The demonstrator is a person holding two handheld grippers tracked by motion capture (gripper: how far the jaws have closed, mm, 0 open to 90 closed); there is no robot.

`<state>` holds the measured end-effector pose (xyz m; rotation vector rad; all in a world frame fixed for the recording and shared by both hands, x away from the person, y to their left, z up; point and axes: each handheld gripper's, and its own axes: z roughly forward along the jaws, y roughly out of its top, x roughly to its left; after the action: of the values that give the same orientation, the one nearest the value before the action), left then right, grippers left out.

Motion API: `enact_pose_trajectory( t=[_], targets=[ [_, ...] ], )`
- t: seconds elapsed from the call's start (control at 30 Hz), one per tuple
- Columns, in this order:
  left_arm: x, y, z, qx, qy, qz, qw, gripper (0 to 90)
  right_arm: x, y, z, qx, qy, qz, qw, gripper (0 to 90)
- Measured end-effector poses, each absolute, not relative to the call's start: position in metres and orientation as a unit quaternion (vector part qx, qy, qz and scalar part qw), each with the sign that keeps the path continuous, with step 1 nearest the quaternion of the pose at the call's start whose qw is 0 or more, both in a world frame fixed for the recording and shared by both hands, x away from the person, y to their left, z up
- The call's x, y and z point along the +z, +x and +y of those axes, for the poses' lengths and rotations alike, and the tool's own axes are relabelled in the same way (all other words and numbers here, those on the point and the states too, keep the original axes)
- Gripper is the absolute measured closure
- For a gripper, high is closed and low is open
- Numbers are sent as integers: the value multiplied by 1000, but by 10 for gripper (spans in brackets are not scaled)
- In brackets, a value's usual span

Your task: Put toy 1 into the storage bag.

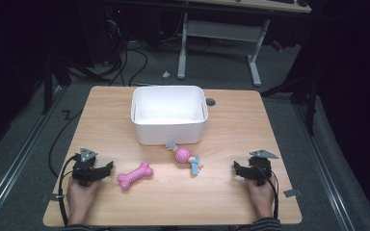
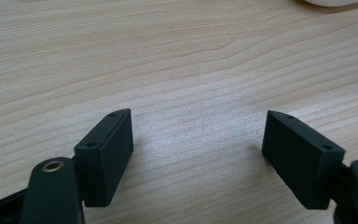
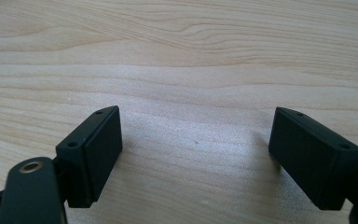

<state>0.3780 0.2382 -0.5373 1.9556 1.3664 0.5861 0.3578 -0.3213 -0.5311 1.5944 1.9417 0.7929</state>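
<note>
On the wooden table [image 1: 221, 192] lie a pink bone-shaped toy [image 1: 134, 176] and a pink ball toy with pale blue rope ends [image 1: 185, 157]. Behind them stands an empty white bin [image 1: 169, 114]. My left gripper [image 1: 105, 168] rests near the table's left front, just left of the bone, held by a hand. My right gripper [image 1: 238, 169] rests at the right front, apart from the ball toy. In the left gripper view my left gripper [image 2: 198, 135] stands open over bare wood. In the right gripper view my right gripper [image 3: 196, 135] is open over bare wood too.
A round cable hole [image 1: 210, 102] sits in the table right of the bin. Small grey tabs [image 1: 292, 193] stick out at the table's front corners. Beyond the table are a white desk frame [image 1: 219, 36] and cables on the floor.
</note>
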Motion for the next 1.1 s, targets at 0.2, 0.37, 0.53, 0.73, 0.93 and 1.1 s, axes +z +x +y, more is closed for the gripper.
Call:
enact_pose_trajectory(
  t=[0.2, 0.37, 0.53, 0.73, 0.93, 1.1],
  targets=[
    [-537, 378, 238, 225, 751, 524, 335, 243, -531, 358, -321, 291, 586, 713, 251, 172],
    [-537, 378, 238, 224, 751, 523, 335, 242, -531, 358, -321, 291, 587, 713, 251, 172],
    [-537, 378, 238, 222, 753, 521, 336, 235, -531, 358, -321, 290, 586, 713, 252, 178],
    [-537, 378, 239, 217, 755, 518, 339, 217, -531, 357, -320, 292, 583, 716, 250, 184],
    [-537, 378, 242, 213, 752, 520, 345, 228, -531, 357, -320, 292, 583, 715, 250, 184],
    [-536, 378, 243, 208, 753, 520, 346, 232, -531, 357, -320, 292, 583, 715, 250, 184]
  ],
)
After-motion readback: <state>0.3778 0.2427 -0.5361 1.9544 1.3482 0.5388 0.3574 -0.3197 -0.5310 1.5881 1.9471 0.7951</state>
